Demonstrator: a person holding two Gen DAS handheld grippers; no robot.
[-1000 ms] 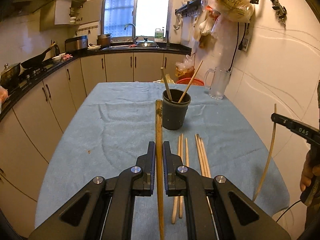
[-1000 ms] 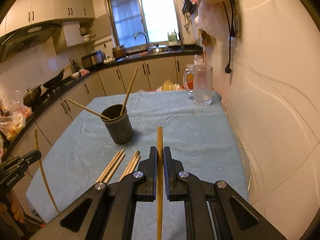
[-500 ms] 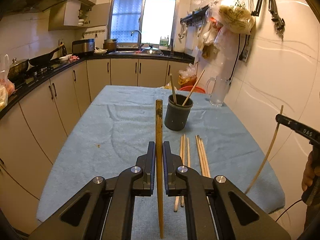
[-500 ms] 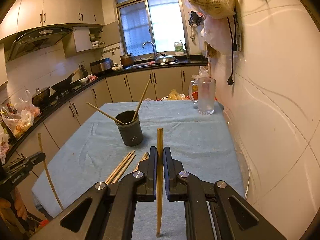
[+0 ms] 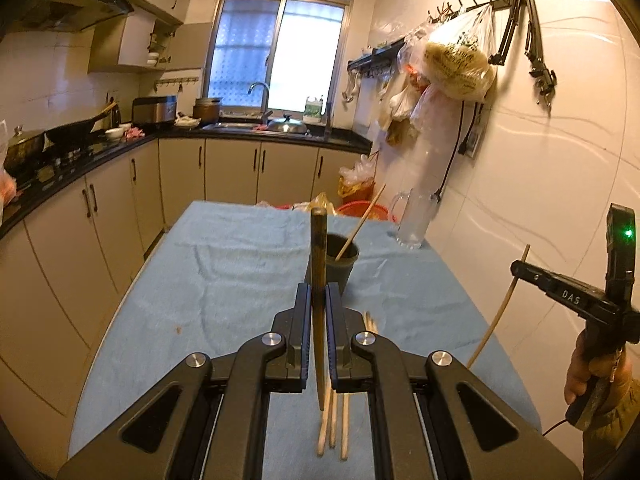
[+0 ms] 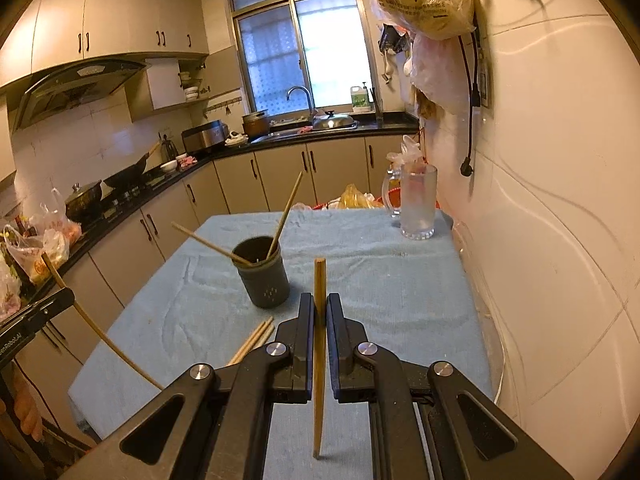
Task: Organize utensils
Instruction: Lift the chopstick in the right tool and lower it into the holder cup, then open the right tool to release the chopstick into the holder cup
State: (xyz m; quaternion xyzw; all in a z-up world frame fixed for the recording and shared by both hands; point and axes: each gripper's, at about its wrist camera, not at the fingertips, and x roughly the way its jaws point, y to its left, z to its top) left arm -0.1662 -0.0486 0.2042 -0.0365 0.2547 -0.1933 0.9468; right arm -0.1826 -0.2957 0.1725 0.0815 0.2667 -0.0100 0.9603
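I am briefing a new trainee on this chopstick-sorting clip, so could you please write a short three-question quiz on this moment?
1. True or false: the left gripper and the right gripper each clamp one chopstick.
2. How many chopsticks stand in the dark holder in the right wrist view?
3. Where do the loose chopsticks lie? A) inside the glass mug B) on the blue cloth, on the near side of the holder C) on the kitchen counter

Key: 1 true; 2 two; 3 B.

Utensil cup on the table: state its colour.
Dark grey utensil cup, with small pale dots near its base; clearest in the right wrist view.
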